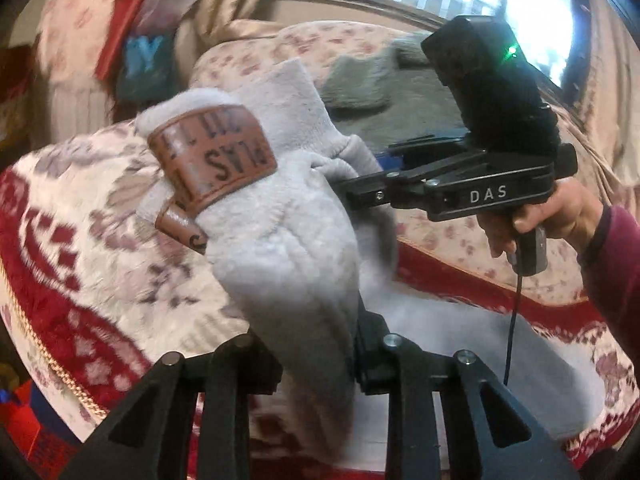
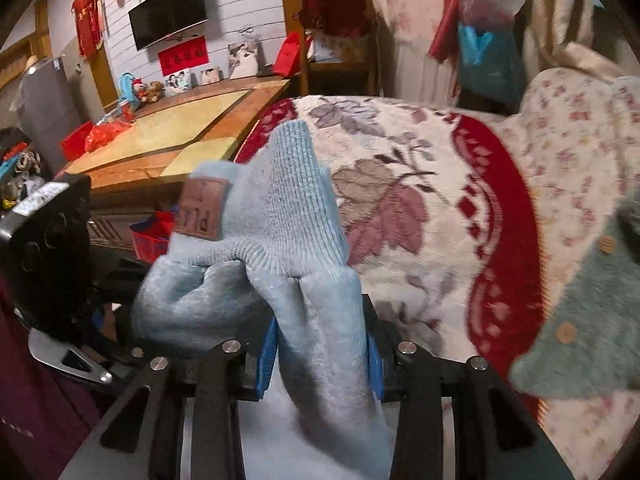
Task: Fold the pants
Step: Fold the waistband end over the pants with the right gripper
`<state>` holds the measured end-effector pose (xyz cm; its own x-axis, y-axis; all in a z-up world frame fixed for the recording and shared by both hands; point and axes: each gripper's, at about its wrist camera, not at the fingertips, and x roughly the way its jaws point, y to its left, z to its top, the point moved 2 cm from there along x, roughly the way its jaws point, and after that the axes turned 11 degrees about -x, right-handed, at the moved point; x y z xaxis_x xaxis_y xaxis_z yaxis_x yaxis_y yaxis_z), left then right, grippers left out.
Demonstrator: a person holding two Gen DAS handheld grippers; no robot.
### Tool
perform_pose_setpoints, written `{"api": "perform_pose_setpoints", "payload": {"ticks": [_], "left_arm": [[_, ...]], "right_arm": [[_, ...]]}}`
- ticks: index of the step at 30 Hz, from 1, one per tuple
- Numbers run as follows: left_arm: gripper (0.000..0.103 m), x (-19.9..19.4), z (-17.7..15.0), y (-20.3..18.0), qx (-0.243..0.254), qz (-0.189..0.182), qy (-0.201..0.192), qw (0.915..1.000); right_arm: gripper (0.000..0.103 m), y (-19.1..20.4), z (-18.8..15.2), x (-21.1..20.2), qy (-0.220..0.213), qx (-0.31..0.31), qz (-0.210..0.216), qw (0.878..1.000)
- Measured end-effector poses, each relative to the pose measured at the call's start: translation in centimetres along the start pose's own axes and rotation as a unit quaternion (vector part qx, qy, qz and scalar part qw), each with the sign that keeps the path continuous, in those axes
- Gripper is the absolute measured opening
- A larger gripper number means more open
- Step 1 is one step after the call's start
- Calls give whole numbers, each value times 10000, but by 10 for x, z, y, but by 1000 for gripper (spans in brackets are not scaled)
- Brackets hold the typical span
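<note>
The pants, a pale grey-blue fleecy pair with a ribbed waistband, are hanging bunched above a bed spread with a red and cream floral blanket. Both grippers are clamping the fabric.

In the left wrist view, the left gripper is pinching a thick fold of the pants between its fingers, the cloth rising up from the jaws and hiding the fingertips. A brown leather patch with printed letters is curling over the top of that fold. The right gripper is reaching in from the right side, held by a hand in a maroon sleeve, and its fingers are buried in the waistband cloth just beside the patch.

In the right wrist view, the right gripper is squeezing a wad of the pants between its 2 blue-padded fingers. The ribbed band is standing up above them.

A grey-green garment with 2 round buttons is lying on the bed at the right edge. Behind, a blue bag is hanging near a pale curtain; its contents cannot be made out.
</note>
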<state>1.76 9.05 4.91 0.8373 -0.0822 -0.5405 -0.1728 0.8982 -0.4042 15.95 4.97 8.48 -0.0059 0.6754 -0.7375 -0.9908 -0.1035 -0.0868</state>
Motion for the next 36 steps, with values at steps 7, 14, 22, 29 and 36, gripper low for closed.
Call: {"api": "perform_pose_setpoints", "payload": {"ticks": [7, 14, 22, 29, 36], "left_arm": [[26, 18, -34, -80, 747, -392, 216, 9962], [45, 41, -113, -124, 1526, -616, 702, 9839], [89, 14, -132, -136, 1803, -1214, 951, 9714], [95, -17, -80, -106, 1568, -884, 442, 9827], [95, 21, -62, -74, 988, -443, 847, 9905]], "right_arm": [[40, 9, -72, -63, 5, 585, -406, 9975], [44, 22, -209, -77, 710, 2006, -894, 9730], [52, 49, -287, -120, 909, 3498, -1895, 9130], [61, 71, -256, -184, 53, 3926, -2618, 8817], [63, 58, -185, -134, -720, 4129, -2015, 8853]]}}
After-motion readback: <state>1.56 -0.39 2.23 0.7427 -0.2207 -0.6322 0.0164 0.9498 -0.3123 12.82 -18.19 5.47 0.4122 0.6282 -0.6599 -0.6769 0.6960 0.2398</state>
